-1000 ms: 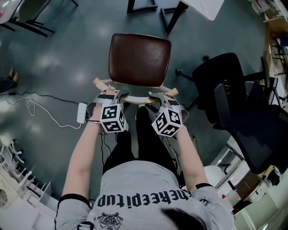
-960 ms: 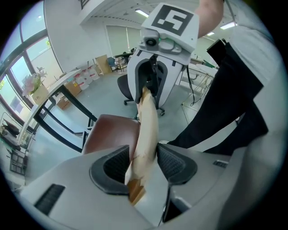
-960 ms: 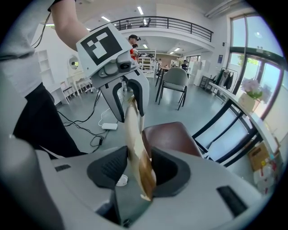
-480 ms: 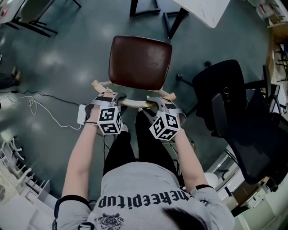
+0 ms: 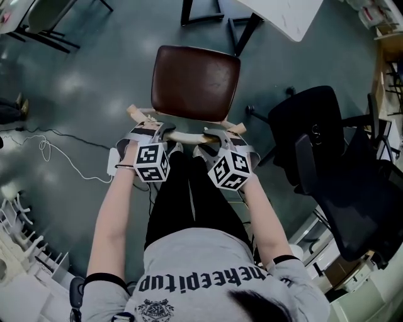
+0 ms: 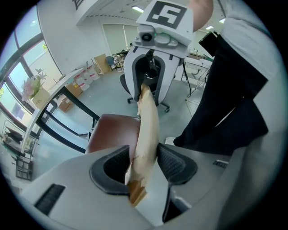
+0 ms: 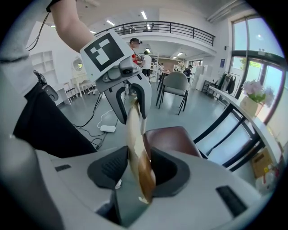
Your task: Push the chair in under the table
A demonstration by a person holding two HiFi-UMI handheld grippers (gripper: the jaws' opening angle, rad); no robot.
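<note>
The chair [image 5: 195, 82] stood on the floor just short of the table [image 5: 283, 16], seat toward it. Its wooden back rail [image 5: 186, 135] was clamped by the left gripper [image 6: 144, 164] and, apparently, by the right gripper [image 7: 137, 168], side by side.

Chair seat [image 5: 195, 82]: brown leather-look upholstery, smooth, dull sheen. Backrest rail [image 5: 189, 136]: pale smooth wood, end chipped, raw rough grain. Left gripper [image 6: 144, 164], right gripper [image 7: 135, 168]: grey matt plastic shells; pads [image 6: 112, 164] black, finely ribbed, rubbery. Floor [image 5: 94, 75]: grey, smooth, glossy, light patches reflected. Office chair [image 5: 315, 126]: black matt fabric. T-shirt [image 5: 208, 277]: grey knit cloth, black print.
</note>
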